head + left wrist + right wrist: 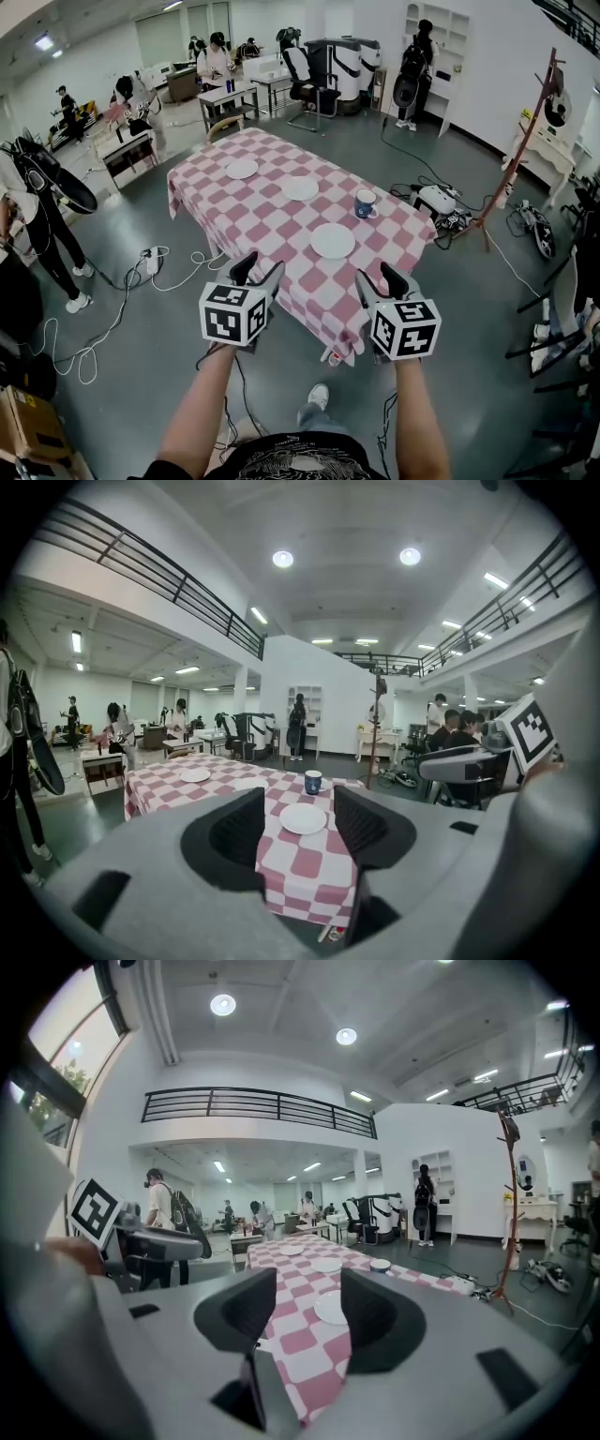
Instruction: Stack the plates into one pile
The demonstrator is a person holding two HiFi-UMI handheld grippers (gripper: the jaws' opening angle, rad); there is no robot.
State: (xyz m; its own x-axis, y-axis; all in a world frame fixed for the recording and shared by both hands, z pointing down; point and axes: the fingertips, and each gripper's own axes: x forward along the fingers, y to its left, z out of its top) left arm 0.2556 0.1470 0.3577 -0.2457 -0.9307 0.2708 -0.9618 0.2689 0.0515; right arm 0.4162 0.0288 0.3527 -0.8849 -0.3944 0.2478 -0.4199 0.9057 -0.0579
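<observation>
Three white plates lie apart on a table [281,225] with a pink-and-white checked cloth: a near plate [333,241], a middle plate [300,188] and a far plate [242,169]. My left gripper [259,272] and right gripper [380,281] hover side by side in front of the table's near corner, short of the plates. Both are open with nothing between their jaws. The left gripper view frames the near plate [303,818] between the open left gripper [300,829]. The right gripper view shows the near plate [330,1308] beyond the open right gripper [309,1314].
A blue mug [366,203] stands on the table right of the plates. Cables and a power strip [152,261] lie on the floor at left. A wooden coat stand [525,141] and gear sit at right. People and desks [230,94] fill the back.
</observation>
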